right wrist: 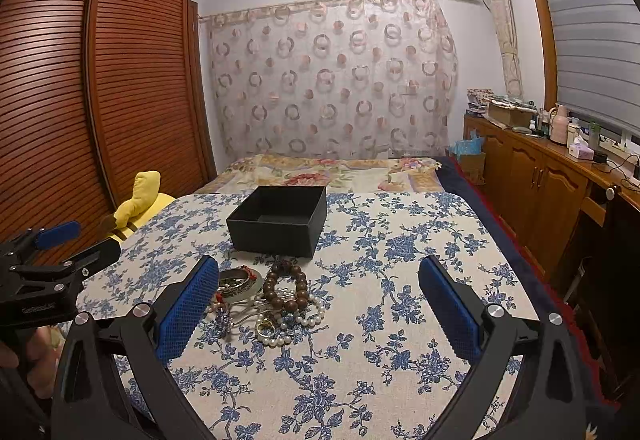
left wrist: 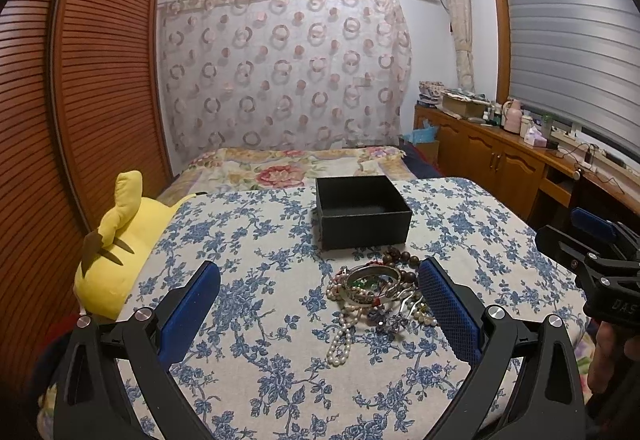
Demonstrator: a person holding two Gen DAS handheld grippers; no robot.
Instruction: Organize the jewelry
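**Jewelry heap and open box on floral cloth; both grippers spread and empty**

A flat surface covered by a cream woven cloth (left wrist: 260, 340) printed with blue flower sprays is recorded. A square, matte black box (left wrist: 362, 214), lidless and with nothing seen inside, is seen at 12 o'clock on the cloth. Just in front of it, apart from its near wall, a tangled jewelry heap (left wrist: 374, 290) is noted: a smooth silvery bangle (left wrist: 372, 274), round dark-brown wooden beads (right wrist: 286, 286) strung in a loop, and a strand of small glossy white pearls (left wrist: 340, 344) trailing toward 6 o'clock.

The left gripper (left wrist: 320, 314) is held with its fingers spread wide, nothing between the blue, dimpled pads (left wrist: 448, 314); the heap lies at about 1 o'clock, by the right-hand pad. The right gripper (right wrist: 318, 314) is likewise spread and empty, the heap at its 11 o'clock.

A soft yellow plush toy (left wrist: 116, 252) is seen at 9 o'clock, beside the cloth's edge. Slatted brown wardrobe doors (right wrist: 132, 72) are seen beyond it.
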